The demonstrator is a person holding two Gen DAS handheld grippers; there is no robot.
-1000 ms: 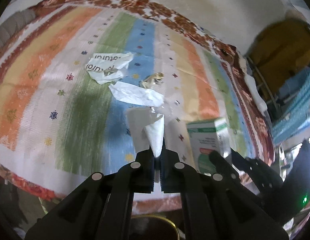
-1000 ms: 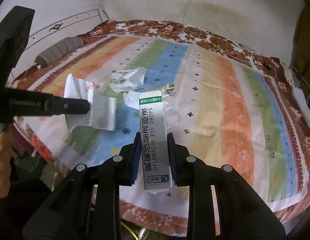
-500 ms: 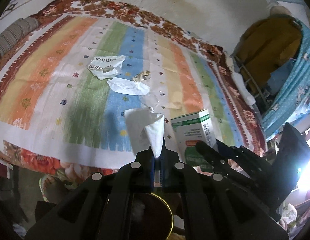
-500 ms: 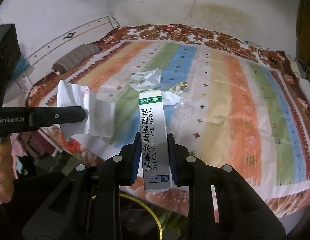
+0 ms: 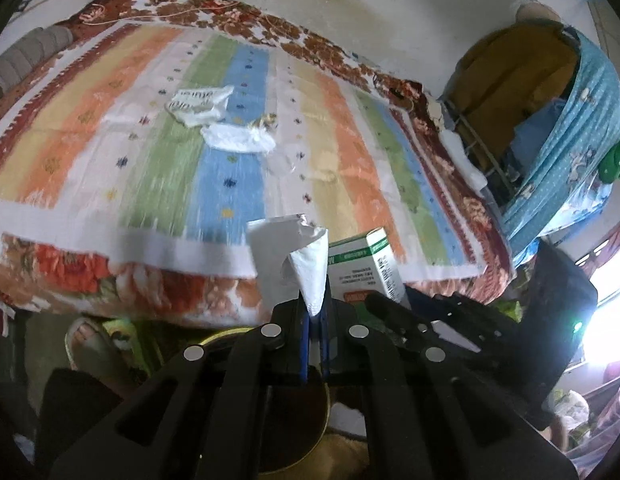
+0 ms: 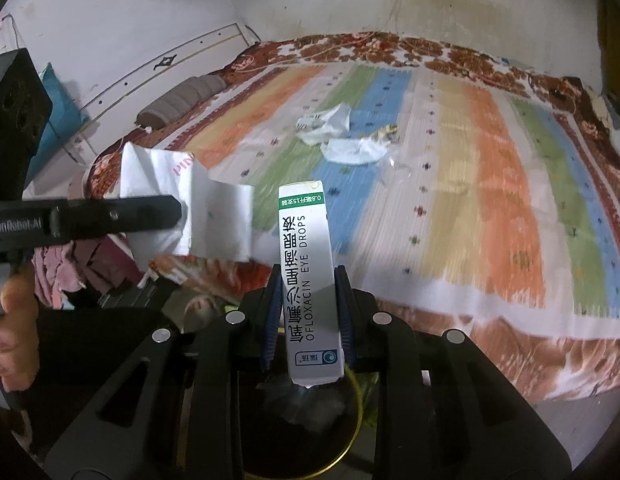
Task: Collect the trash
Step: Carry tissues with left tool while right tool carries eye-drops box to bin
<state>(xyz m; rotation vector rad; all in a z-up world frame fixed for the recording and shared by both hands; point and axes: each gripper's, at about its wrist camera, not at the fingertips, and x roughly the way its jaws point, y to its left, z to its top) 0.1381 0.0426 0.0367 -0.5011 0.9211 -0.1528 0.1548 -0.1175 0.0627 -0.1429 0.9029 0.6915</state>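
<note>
1. Woven cotton in orange, yellow, green and blue stripes covers the bed (image 6: 490,208), a wide soft surface with a red-brown floral border, lying well beyond both sets of jaws.
2. Dark and gold-rimmed, a round bin (image 6: 310,432) sits directly under the right jaws; judging by that, drop-off is the step in hand.
3. Stiff white card makes the eye drops box (image 6: 310,280), a long slim carton printed in green and blue. The right gripper (image 6: 308,316) has its jaws clamped on the carton's narrow sides, about a quarter open.
4. Thin creased paper (image 5: 306,264), white and folded to a cone, stands up from the left gripper (image 5: 315,336), whose jaws are pinched almost fully together on its lower tip.
5. Left to do: ahead of the jaws, a printed crumpled wrapper (image 6: 324,122), a limp white tissue (image 6: 354,150), a small gold foil scrap (image 6: 386,133) and what looks like clear plastic just beside them rest on the bed. Two pieces in hand, several uncollected.
</note>
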